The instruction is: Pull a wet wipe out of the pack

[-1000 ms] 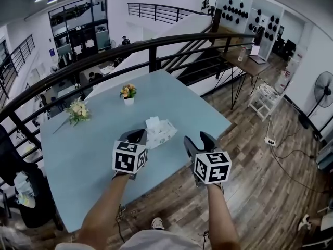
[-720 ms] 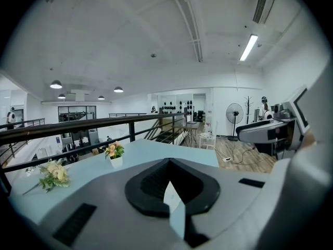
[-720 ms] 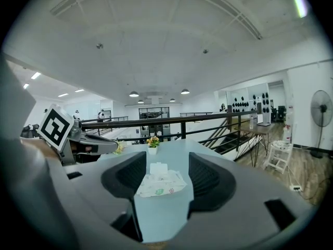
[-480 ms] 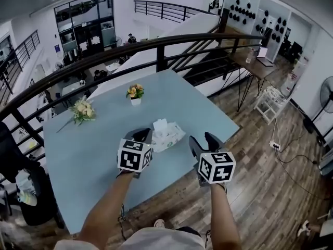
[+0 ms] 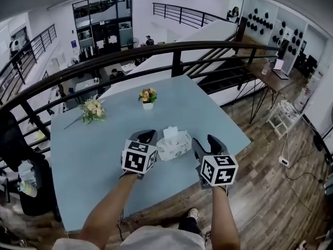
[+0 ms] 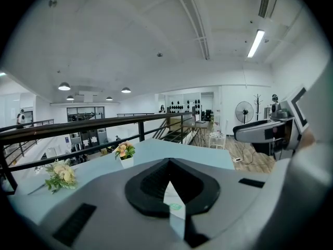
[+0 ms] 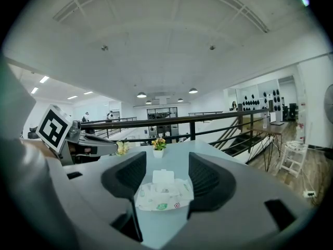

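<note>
The wet wipe pack point(image 5: 174, 145) is white with green print and lies on the pale blue table point(image 5: 93, 155). Its white flap lid stands up at the top. My left gripper point(image 5: 144, 136) hovers just left of the pack, its jaws closed together with nothing held. In the left gripper view a sliver of the pack point(image 6: 175, 204) shows through the narrow slit below the left gripper's point(image 6: 169, 161) meeting tips. My right gripper point(image 5: 207, 140) is just right of the pack and open. The pack point(image 7: 164, 193) lies framed between the right gripper's point(image 7: 167, 161) spread jaws, untouched.
A small white pot of orange flowers point(image 5: 148, 97) stands behind the pack. A pale bouquet point(image 5: 93, 110) lies at the table's far left. A dark railing point(image 5: 171, 48) runs behind the table. The table's near edge point(image 5: 171, 199) is close to my arms.
The head view has shifted, so table and pack sit lower and further right in frame. Both grippers still flank the pack, the right one slightly nearer it.
</note>
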The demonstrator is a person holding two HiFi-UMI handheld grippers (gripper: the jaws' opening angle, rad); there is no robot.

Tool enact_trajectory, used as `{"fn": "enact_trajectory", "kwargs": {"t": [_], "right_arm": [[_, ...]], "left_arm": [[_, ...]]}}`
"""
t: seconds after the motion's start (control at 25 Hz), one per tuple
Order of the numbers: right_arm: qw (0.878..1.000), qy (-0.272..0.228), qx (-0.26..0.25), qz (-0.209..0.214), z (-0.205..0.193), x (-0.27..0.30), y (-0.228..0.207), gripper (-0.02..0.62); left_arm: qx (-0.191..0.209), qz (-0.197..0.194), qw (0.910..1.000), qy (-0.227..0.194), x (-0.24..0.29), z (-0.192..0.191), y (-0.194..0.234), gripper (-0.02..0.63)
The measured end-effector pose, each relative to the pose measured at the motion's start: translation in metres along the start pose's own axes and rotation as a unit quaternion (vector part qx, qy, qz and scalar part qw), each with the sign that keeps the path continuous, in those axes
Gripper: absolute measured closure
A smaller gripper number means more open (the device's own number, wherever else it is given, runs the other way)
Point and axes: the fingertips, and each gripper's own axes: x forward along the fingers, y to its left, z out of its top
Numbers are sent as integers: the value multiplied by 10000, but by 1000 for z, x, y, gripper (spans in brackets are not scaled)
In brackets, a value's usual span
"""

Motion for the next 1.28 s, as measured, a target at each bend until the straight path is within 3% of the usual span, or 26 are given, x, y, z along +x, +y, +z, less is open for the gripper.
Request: {"fn": "enact_trajectory", "kwargs": {"t": [0.44,0.76,1.28], "right_arm": [[9956,41,-176,916,5,65,-13,356],[9857,150,-376,1633,19,95,-33,356],[9664,241,-557,2496,30,114,-25,356]], "left_arm": [[-213,822,9964,65,25,1,29,614],[-468,1573,9864,126,33,10,32,614],[-715,2388,9683,169,18,12,25,614]]}}
